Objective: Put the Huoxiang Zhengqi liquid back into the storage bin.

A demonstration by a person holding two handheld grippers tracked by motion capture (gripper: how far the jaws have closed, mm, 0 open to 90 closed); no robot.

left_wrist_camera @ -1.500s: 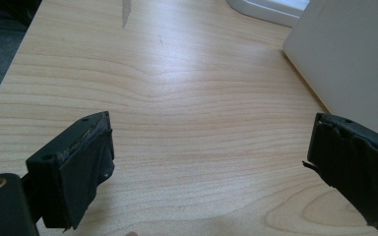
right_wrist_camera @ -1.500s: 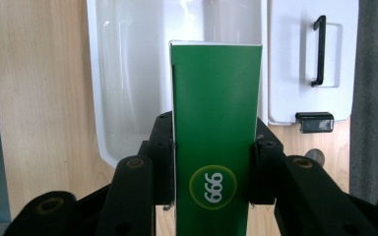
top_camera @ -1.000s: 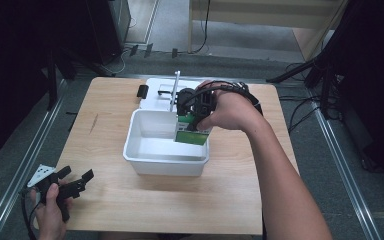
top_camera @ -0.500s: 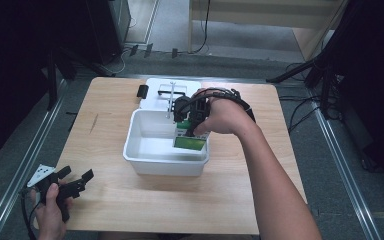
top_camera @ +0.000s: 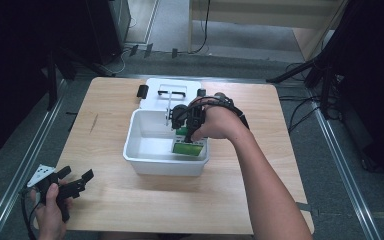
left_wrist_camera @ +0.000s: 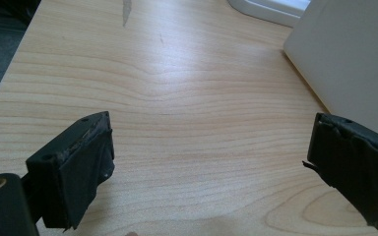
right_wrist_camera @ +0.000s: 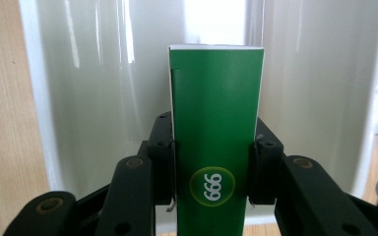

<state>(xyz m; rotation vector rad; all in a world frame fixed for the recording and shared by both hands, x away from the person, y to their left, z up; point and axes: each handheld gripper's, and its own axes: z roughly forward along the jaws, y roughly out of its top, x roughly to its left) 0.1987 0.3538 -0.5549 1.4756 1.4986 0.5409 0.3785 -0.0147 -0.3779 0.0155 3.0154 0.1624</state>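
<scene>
Green box (right_wrist_camera: 215, 142) gripped by right hand-held gripper (right_wrist_camera: 211, 162), lowered in white bin (top_camera: 145, 155), not yet released; left hand-held gripper (left_wrist_camera: 211, 162) held open, idle.

Lighting — even, overhead; wooden table (top_camera: 130, 210) brightly lit, surroundings falling to near black. Glare — vertical streaks on the white bin (right_wrist_camera: 103, 73) walls in the right gripper view. Focus — soft overall; left gripper (left_wrist_camera: 209, 162) pads blurred close to the lens.

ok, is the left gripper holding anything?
No, the left gripper has its jaws spread wide with only bare wooden table between them.
</scene>
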